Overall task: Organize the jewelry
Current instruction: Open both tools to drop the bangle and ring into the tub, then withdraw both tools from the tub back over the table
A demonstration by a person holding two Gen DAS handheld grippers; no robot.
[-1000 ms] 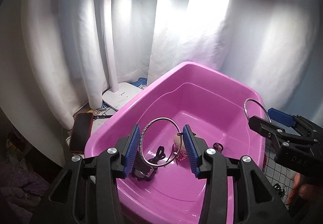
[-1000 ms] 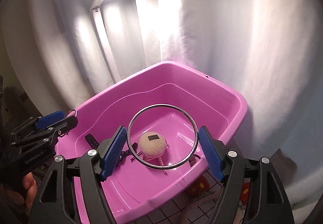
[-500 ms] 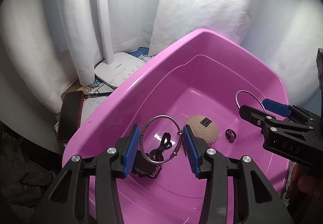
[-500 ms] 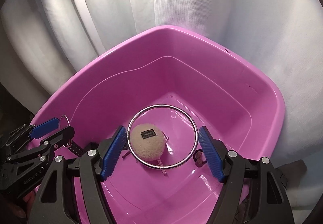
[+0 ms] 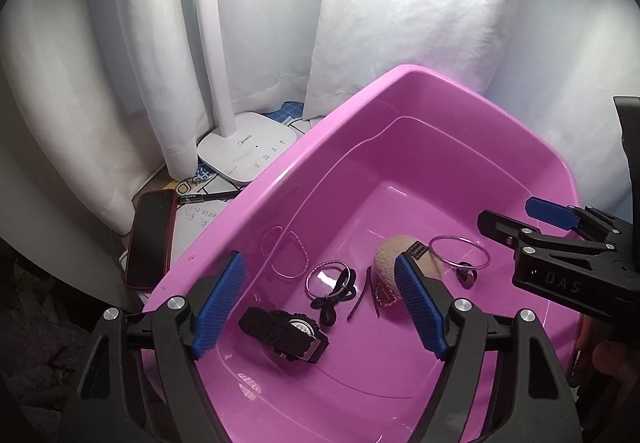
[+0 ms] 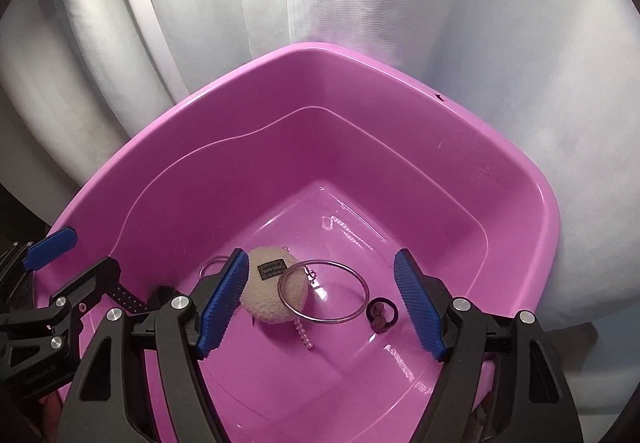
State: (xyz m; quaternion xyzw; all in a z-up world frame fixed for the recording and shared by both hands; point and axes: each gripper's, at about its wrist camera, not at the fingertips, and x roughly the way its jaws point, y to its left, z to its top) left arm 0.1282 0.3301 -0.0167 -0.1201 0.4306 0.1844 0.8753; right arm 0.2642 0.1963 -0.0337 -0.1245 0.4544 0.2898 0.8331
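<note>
I had both grippers over the pink tub [image 5: 400, 91], and both were spread wide with nothing between the blue pads. My left gripper [image 5: 320, 303] hung above the near end of the tub, over a black watch [image 5: 286, 333] lying on the floor. Just beyond the watch lay a small silver bangle [image 5: 329, 277] with a black hair tie [image 5: 336, 299] across it. My right gripper [image 6: 320, 307] stood over a larger silver bangle [image 6: 323, 292], which rested on the tub floor and leaned partly on a beige fluffy ball [image 6: 274, 293] with a dark label. A small dark ring [image 6: 382, 315] sat just right of that bangle, and a short beaded strand [image 6: 303, 335] poked out from under the ball. Outside the tub, by the white curtain [image 5: 360, 3], I saw a lamp base [image 5: 248, 155] and a phone [image 5: 150, 239].
</note>
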